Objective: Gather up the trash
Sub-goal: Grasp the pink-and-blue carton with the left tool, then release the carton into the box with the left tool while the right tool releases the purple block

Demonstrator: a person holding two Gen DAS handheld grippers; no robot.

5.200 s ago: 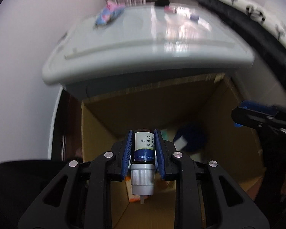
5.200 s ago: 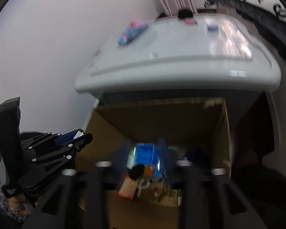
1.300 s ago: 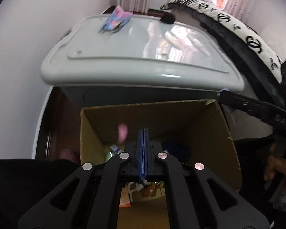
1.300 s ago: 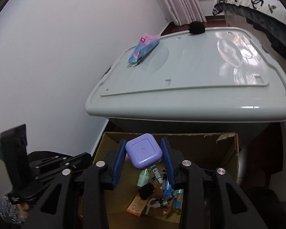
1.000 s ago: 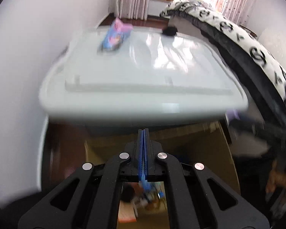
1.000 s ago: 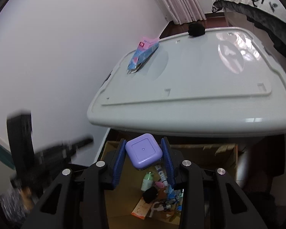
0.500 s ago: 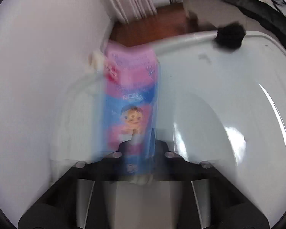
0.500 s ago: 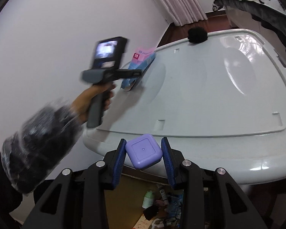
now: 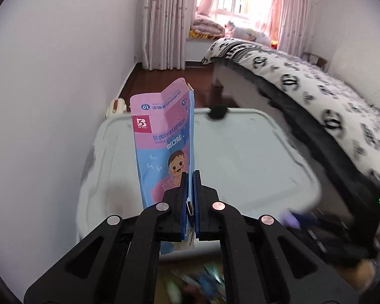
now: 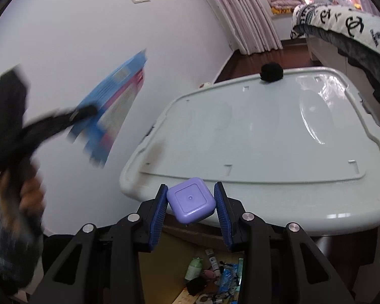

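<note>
My left gripper (image 9: 189,177) is shut on a flattened pink and blue carton (image 9: 164,147) with a baby picture and holds it upright above the grey bin lid (image 9: 240,157). The carton also shows blurred in the right wrist view (image 10: 111,106), lifted off to the left. My right gripper (image 10: 190,197) is shut on a small square purple case (image 10: 190,200), held at the near edge of the lid (image 10: 266,131). A cardboard box with trash (image 10: 215,273) sits on the floor below the lid.
A black fuzzy ball (image 10: 271,71) lies at the lid's far edge. A bed with a black and white cover (image 9: 316,96) runs along the right. A white wall (image 10: 76,38) is on the left, curtains and a window at the back.
My left gripper left the cardboard box, reached over the lid, closed on the pink and blue carton and lifted it off. My right gripper kept the purple case and rose slightly.
</note>
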